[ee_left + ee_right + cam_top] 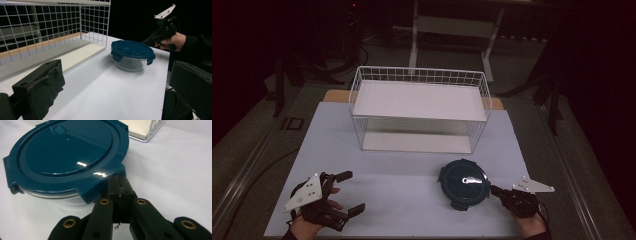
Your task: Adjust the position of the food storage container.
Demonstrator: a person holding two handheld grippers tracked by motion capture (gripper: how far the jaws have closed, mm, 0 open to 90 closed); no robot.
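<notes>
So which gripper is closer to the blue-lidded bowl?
The right. The right gripper is shut with its tips right at the bowl, under a lid tab. The left gripper is open, well off to the bowl's left.

No text, label or number can be read anywhere (the container lid (67, 152) included).

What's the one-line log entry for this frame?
right gripper: jaws together, tips under a lid tab of container | left gripper: open, apart from it | wire rack: behind, shelves bare
</notes>
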